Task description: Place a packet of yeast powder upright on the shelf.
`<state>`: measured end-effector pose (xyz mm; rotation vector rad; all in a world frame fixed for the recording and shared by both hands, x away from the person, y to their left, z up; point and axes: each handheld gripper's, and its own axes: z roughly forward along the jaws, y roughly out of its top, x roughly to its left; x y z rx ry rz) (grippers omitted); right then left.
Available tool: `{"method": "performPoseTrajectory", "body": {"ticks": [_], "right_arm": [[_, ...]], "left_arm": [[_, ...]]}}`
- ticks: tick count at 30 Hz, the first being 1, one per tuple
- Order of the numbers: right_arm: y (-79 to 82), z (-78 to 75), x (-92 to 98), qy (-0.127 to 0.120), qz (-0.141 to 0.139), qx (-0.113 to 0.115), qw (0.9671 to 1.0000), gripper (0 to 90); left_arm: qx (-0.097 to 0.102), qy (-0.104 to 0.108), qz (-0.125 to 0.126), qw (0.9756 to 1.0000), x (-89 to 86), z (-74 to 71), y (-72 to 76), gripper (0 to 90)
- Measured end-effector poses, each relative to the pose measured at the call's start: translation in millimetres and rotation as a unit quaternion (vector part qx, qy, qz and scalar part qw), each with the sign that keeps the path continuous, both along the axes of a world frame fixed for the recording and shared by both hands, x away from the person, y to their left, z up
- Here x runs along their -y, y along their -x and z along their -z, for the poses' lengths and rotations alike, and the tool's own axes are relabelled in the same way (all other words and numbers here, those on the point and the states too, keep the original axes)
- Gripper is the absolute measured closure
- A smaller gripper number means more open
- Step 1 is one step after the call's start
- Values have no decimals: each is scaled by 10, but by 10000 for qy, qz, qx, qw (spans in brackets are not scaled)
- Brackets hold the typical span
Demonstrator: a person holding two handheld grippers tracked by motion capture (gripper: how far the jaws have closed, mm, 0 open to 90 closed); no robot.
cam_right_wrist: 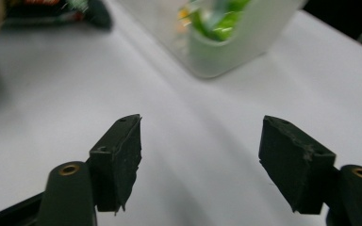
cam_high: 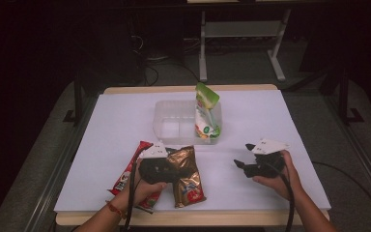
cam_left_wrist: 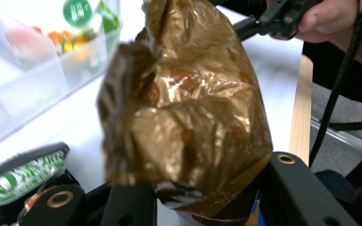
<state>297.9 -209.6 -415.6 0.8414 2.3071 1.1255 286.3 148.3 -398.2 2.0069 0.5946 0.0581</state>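
- 2 tools are in my hands: my left tool (cam_high: 170, 169) is clamped on the gold snack bag (cam_high: 187, 175), and my right tool (cam_high: 244, 164) is spread wide with nothing between its jaws.
- 1 pouch is already stowed: the green-and-white pouch (cam_high: 206, 113) stands tilted in the right compartment of the clear plastic bin (cam_high: 166, 126), its top poking above the rim. I judge that part of the packing done.
- Left to do, as I read it: the gold snack bag and the red snack bar (cam_high: 125, 175) are both outside the bin, so about 2 of 3 items remain.
- Position of the gold snack bag: at the near edge of the white desk (cam_high: 121, 121), in front of the bin and just right of the red snack bar. Whether its lower end rests on the desk I cannot tell.
- Grip detail, left gripper view: the gold snack bag (cam_left_wrist: 184, 117) is pinched at 1 end, and its crumpled foil body rises away from the jaws toward the bin (cam_left_wrist: 37, 80).
- Axis: in the high view the bag's long axis runs near-to-far, leaning slightly left at the far end; the printed red end points toward me, the plain gold end toward the bin.
- Right gripper view: my right tool (cam_right_wrist: 200, 155) hovers over bare desk (cam_right_wrist: 47, 94), aimed toward the bin (cam_right_wrist: 226, 52), well apart from the bag.
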Motion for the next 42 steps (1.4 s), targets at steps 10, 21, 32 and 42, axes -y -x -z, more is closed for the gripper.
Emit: {"method": "performPoseTrajectory", "body": {"ticks": [10,21,32,42], "right_arm": [[-19,138,176,-190,196,-54,9996,233],[54,206,132,-579,84,149,9982,223],[119,172,57,-760,30,431,9962,272],[114,193,19,-710,31,405,9966,245]], "left_arm": [[283,65,-363,9989,-112,-133,-129,660],[595,456,-965,9925,-380,-437,-315,663],[821,402,-1301,9873,-362,-586,-563,664],[908,273,-1649,9817,-286,-649,-814,664]]}}
